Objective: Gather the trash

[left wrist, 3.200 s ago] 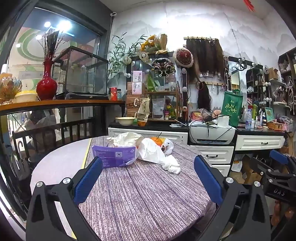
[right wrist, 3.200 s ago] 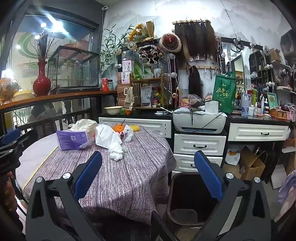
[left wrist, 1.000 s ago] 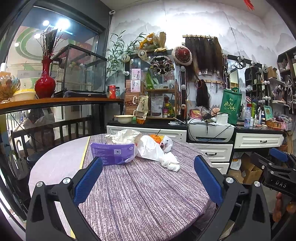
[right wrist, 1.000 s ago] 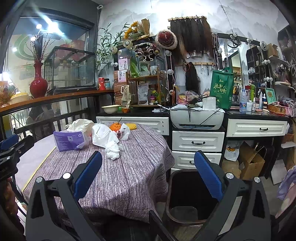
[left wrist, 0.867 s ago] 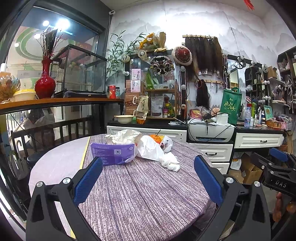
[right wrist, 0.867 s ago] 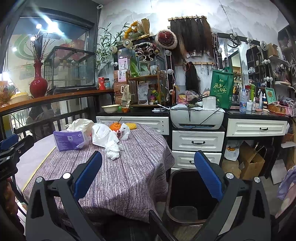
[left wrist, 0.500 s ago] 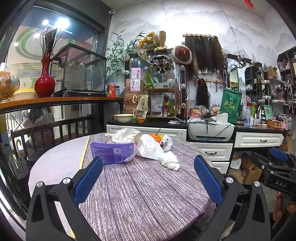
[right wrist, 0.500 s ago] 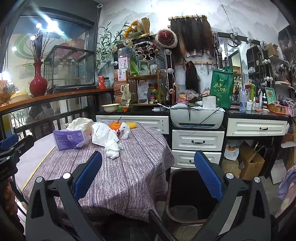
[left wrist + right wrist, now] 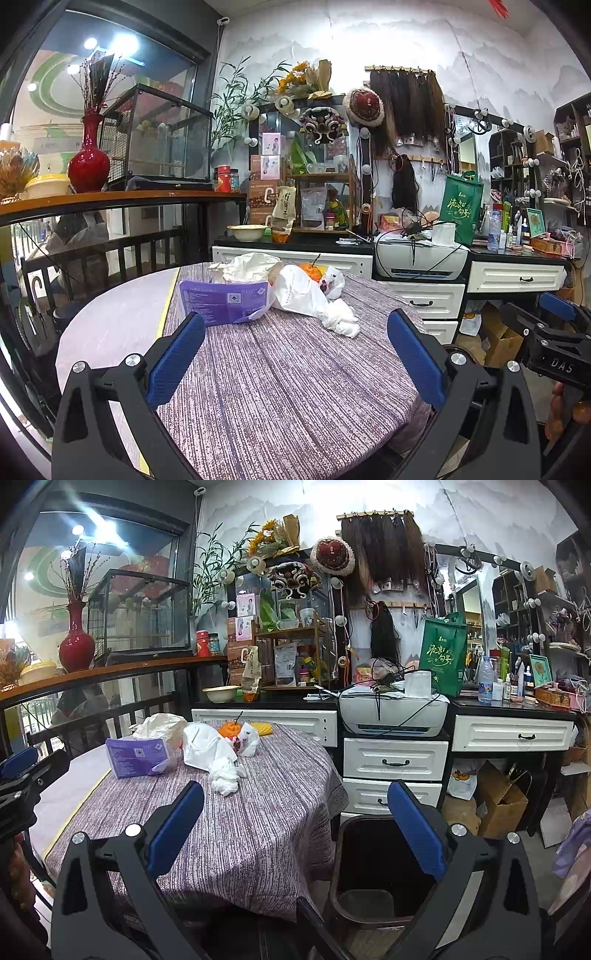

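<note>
Trash lies at the far side of a round table with a purple striped cloth (image 9: 280, 384): a purple tissue pack (image 9: 223, 302), crumpled white paper (image 9: 255, 264), a white plastic bag (image 9: 299, 291), a crumpled tissue (image 9: 341, 319) and an orange peel (image 9: 312, 270). The same pile shows in the right wrist view: pack (image 9: 136, 755), tissue (image 9: 224, 775). A dark waste bin (image 9: 373, 871) stands on the floor right of the table. My left gripper (image 9: 295, 350) is open and empty above the near table. My right gripper (image 9: 295, 823) is open and empty, over the table edge and bin.
White drawers (image 9: 395, 760) with a printer (image 9: 393, 710) stand behind the table. A cardboard box (image 9: 498, 801) sits on the floor at right. A wooden railing with a red vase (image 9: 89, 162) runs along the left.
Both views have shifted only slightly; the grippers stay open and the trash pile has not moved.
</note>
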